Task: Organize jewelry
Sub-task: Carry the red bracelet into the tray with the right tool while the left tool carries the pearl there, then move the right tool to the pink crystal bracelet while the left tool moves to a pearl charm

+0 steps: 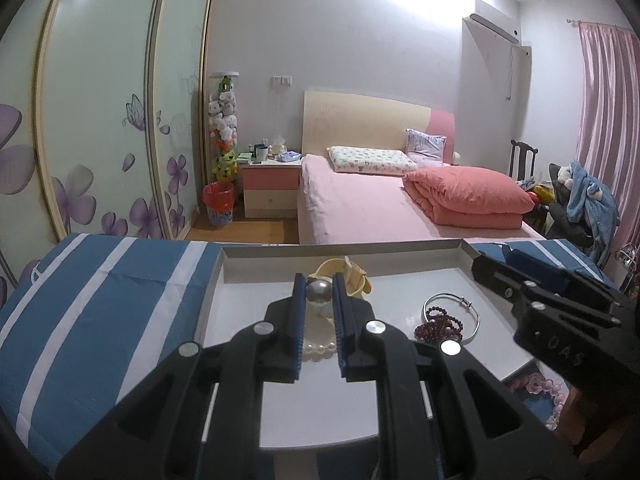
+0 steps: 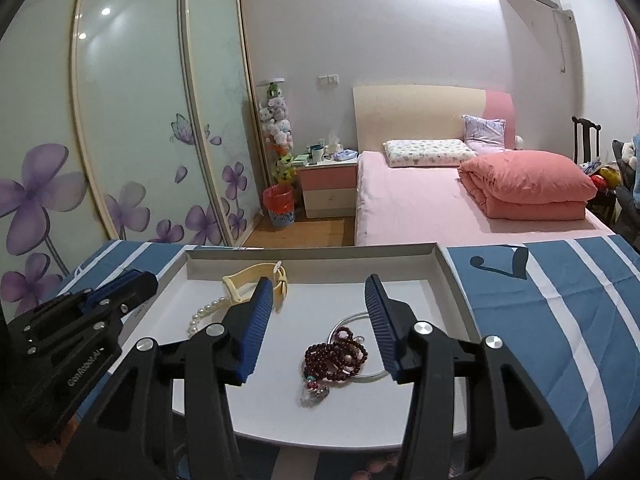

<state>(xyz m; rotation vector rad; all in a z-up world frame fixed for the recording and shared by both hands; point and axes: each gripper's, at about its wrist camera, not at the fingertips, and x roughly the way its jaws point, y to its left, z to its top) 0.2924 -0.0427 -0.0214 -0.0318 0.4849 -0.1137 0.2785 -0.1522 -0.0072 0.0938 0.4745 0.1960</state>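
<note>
A white tray (image 1: pixel 400 280) lies on a blue and white striped cloth. My left gripper (image 1: pixel 319 294) is shut on a silver ball (image 1: pixel 319 291), held just above a white pearl strand (image 1: pixel 318 347). A cream watch (image 1: pixel 352 274) lies behind it. A dark red bead bracelet (image 1: pixel 438 326) and a silver bangle (image 1: pixel 460 304) lie to the right. My right gripper (image 2: pixel 318 300) is open above the red beads (image 2: pixel 336 356) and bangle (image 2: pixel 348 320). The watch (image 2: pixel 248 280) and pearls (image 2: pixel 206 314) show left of it. The left gripper's body (image 2: pixel 80 320) is at the left.
The striped cloth (image 2: pixel 540 320) covers the table around the tray. Pink beads (image 1: pixel 540 386) lie on the cloth at the tray's near right corner. A pink bed (image 2: pixel 460 200), a nightstand (image 2: pixel 330 188) and a floral wardrobe (image 2: pixel 140 120) stand beyond.
</note>
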